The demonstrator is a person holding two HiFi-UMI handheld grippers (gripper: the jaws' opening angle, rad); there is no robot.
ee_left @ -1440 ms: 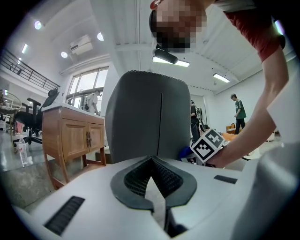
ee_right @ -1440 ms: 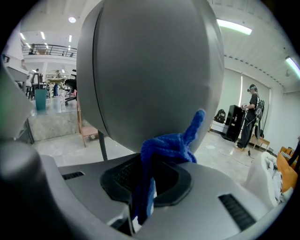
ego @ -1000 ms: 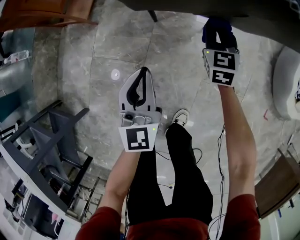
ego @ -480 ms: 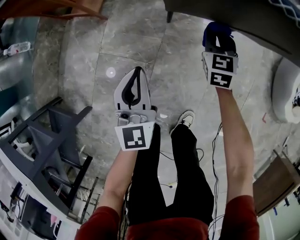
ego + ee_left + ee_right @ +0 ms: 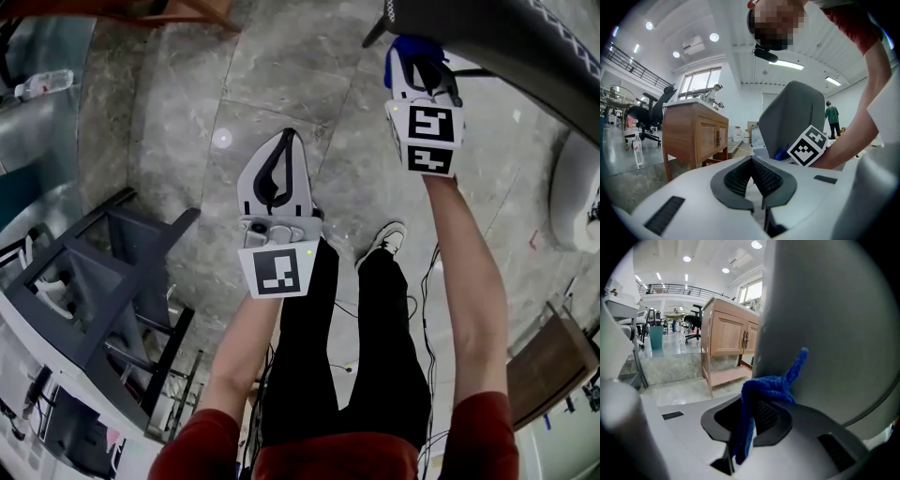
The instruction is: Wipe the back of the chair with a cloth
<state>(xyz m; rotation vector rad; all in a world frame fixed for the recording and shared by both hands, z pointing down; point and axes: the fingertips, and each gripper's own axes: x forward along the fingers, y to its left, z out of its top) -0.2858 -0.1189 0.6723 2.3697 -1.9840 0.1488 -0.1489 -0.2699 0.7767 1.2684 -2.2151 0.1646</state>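
Observation:
The chair's grey back (image 5: pixel 511 37) crosses the top right of the head view and fills the right gripper view (image 5: pixel 834 329). My right gripper (image 5: pixel 417 58) is shut on a blue cloth (image 5: pixel 412 47), and the bunched cloth (image 5: pixel 765 387) presses against the lower edge of the chair back. My left gripper (image 5: pixel 282 142) hangs over the floor to the left, jaws shut with nothing between them. From the left gripper view (image 5: pixel 751 162) I see the chair back (image 5: pixel 794 110), the cloth (image 5: pixel 780 153) and the right gripper's marker cube (image 5: pixel 809 146).
A wooden cabinet (image 5: pixel 696 136) stands left of the chair and also shows as the same cabinet (image 5: pixel 729 345). A dark grey frame (image 5: pixel 94 281) lies at the left on the stone floor. Cables (image 5: pixel 412 309) trail by the person's feet. A white rounded object (image 5: pixel 574 187) is at the right.
The right gripper with the cloth has shifted left and up against the chair back, which now shows more at the top right. The left gripper has barely moved.

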